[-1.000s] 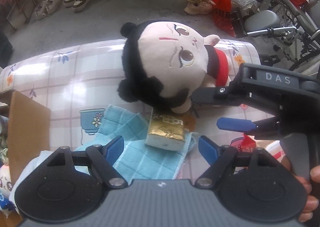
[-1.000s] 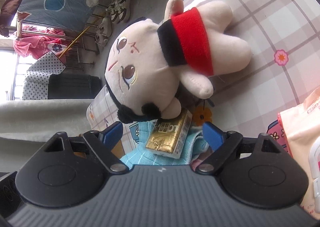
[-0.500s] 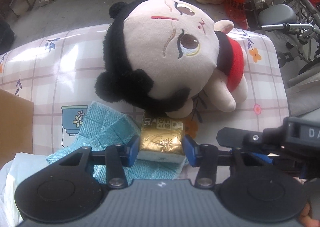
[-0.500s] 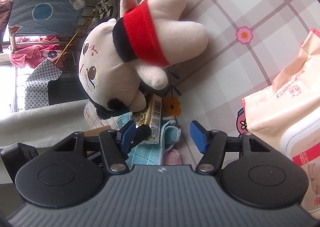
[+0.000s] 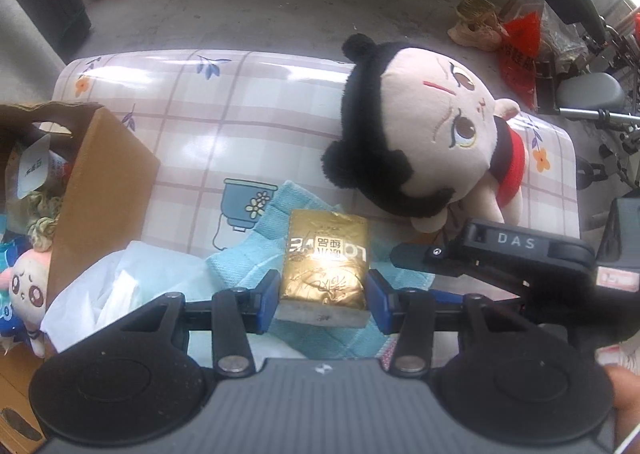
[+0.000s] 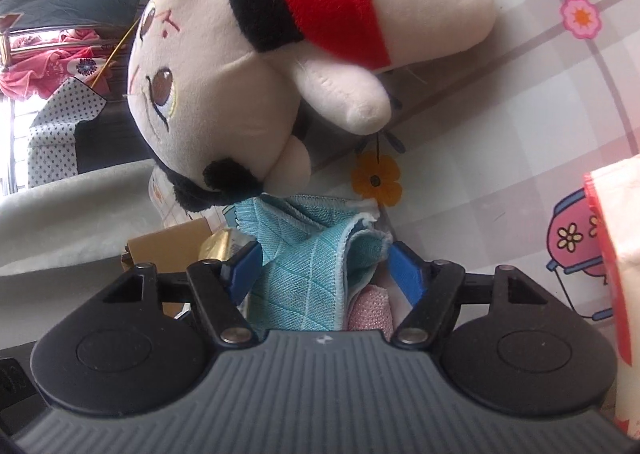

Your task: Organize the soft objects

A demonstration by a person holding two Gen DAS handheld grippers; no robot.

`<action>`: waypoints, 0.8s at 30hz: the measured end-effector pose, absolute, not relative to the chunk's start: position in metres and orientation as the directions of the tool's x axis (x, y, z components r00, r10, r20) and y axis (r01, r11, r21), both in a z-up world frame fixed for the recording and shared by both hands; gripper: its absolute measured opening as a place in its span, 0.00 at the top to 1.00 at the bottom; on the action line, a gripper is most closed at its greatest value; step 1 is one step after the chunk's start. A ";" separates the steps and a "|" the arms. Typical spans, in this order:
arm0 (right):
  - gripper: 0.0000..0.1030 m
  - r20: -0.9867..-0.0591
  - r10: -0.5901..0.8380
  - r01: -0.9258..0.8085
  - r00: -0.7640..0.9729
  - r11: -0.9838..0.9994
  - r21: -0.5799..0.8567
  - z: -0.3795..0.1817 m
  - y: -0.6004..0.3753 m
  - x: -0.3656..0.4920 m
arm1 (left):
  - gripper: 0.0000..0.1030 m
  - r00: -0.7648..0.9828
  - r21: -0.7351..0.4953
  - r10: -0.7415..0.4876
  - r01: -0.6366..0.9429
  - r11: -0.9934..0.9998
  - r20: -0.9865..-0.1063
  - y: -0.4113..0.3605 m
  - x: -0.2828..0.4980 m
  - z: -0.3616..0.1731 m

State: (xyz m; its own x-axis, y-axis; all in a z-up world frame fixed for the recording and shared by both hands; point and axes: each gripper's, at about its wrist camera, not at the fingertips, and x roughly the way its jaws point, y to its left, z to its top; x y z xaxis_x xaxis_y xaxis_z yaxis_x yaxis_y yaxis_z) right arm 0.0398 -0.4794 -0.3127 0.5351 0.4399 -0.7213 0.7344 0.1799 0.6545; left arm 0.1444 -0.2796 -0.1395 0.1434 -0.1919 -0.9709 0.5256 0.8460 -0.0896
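Glossy checked tablecloth (image 5: 280, 113); fuzzy round-headed plush doll (image 5: 420, 125); woven blue cloth (image 6: 304, 254).

The left gripper (image 5: 323, 296) is black with blue pads, silver rivets and a ribbed grey housing. The right gripper (image 6: 324, 268) matches, lettered "DAS" in white.

On my left the cardboard box (image 5: 102, 193) walls off that side, but the checked tablecloth (image 5: 248, 113) beyond it lies bare. The plush doll (image 5: 424, 129) blocks the far right, and the right gripper (image 5: 492, 254) crowds in just beside the gold packet (image 5: 326, 260).
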 end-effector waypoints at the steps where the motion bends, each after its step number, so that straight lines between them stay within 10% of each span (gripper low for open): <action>1: 0.35 -0.726 0.444 0.735 0.525 0.193 0.650 -0.316 -0.476 0.046 | 0.54 0.148 -0.091 -0.193 0.514 0.853 -0.970 -0.276 0.145 -0.138; 5: 0.86 -0.745 0.446 0.741 0.497 0.229 0.631 -0.326 -0.462 0.064 | 0.54 0.165 -0.093 -0.196 0.485 0.869 -0.967 -0.263 0.148 -0.137; 15: 0.93 -0.868 0.259 0.748 0.423 0.442 0.496 -0.287 -0.456 0.058 | 0.54 0.160 -0.139 -0.238 0.468 0.873 -0.958 -0.256 0.145 -0.137; 18: 0.87 -0.905 0.183 0.766 0.383 0.484 0.422 -0.275 -0.465 0.049 | 0.54 0.161 -0.130 -0.232 0.476 0.870 -0.959 -0.258 0.143 -0.141; 24: 0.26 -0.927 0.173 0.724 0.333 0.583 0.369 -0.257 -0.468 0.044 | 0.54 0.174 -0.116 -0.229 0.494 0.862 -0.958 -0.259 0.142 -0.140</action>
State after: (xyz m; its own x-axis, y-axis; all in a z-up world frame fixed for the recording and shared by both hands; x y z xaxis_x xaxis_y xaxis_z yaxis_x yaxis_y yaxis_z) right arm 0.0439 -0.4679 -0.2570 0.3327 0.1730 -0.9270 0.7242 0.5828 0.3686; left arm 0.1418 -0.2593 -0.1397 0.1741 -0.2290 -0.9577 0.4939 0.8617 -0.1162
